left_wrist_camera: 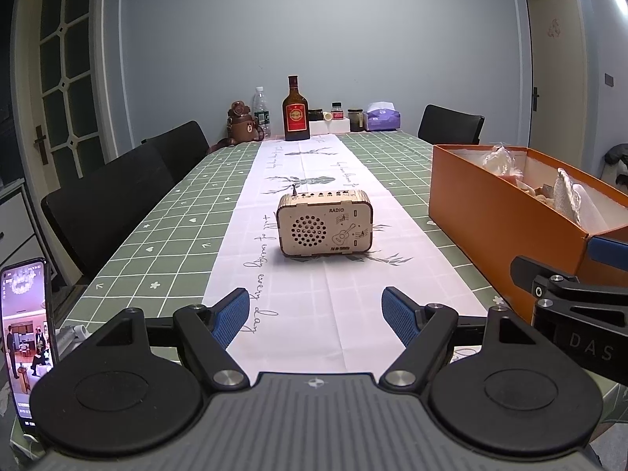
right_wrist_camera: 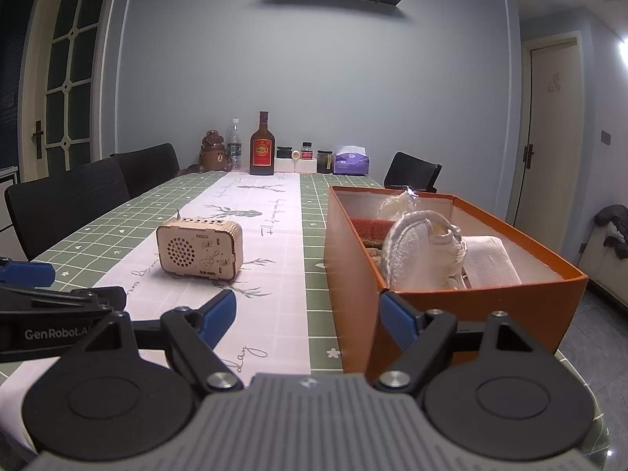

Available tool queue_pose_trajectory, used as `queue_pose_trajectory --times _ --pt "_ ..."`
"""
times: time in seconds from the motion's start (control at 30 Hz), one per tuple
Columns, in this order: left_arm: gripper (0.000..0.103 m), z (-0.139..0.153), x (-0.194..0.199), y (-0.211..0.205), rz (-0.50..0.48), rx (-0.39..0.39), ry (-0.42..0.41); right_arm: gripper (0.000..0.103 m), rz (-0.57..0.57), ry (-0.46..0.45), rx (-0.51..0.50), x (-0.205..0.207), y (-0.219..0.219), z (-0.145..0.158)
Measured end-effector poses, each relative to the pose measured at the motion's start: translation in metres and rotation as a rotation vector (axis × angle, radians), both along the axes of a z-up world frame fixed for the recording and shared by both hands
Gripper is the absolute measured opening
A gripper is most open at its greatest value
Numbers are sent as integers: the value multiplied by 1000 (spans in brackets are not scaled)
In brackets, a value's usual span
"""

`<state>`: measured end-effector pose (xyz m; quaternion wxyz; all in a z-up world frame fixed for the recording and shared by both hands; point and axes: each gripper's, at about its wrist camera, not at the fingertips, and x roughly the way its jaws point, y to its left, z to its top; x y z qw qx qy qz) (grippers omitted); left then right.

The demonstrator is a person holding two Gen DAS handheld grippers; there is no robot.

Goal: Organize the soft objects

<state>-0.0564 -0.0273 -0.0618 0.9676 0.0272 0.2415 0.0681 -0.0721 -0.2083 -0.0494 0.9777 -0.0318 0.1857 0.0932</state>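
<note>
Both grippers are hovering low over the near end of the table, jaws spread apart and holding nothing: left gripper (left_wrist_camera: 316,316) is pointing straight at the wooden radio (left_wrist_camera: 324,223), right gripper (right_wrist_camera: 308,320) is sitting just beside the near corner of the orange box (right_wrist_camera: 443,314). Soft things are already lying inside that box, ahead and to the right of the right gripper: a white knit shoe (right_wrist_camera: 422,253), a folded white cloth (right_wrist_camera: 490,261), something reddish and a crumpled clear bag behind them, too jumbled to name. No loose soft item is showing on the tablecloth (left_wrist_camera: 176,231) ahead of either gripper, so the step in hand is looking like a reach into the box, or the task is nearly finishing; cannot tell which. To do it well, the right gripper should be rising over the box wall before moving in, jaws staying wide, pinching the shoe at its collar rather than the floppy cloth edge, and keeping clear of the left gripper close at its left. Readable writing: "RADIO" and an FM line on the radio face, "GenRobot.AI" on the left gripper body, "DAS" on the right one, script on the runner ending in "every day". Bottle (left_wrist_camera: 296,112) far ahead is carrying a red label, unreadable
</note>
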Motion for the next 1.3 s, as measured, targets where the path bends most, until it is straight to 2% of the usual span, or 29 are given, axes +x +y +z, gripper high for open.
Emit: queue_pose_trajectory --times 1.3 --pt "90 2 -2 -2 -2 2 -1 81 7 18 -5 4 -2 -5"
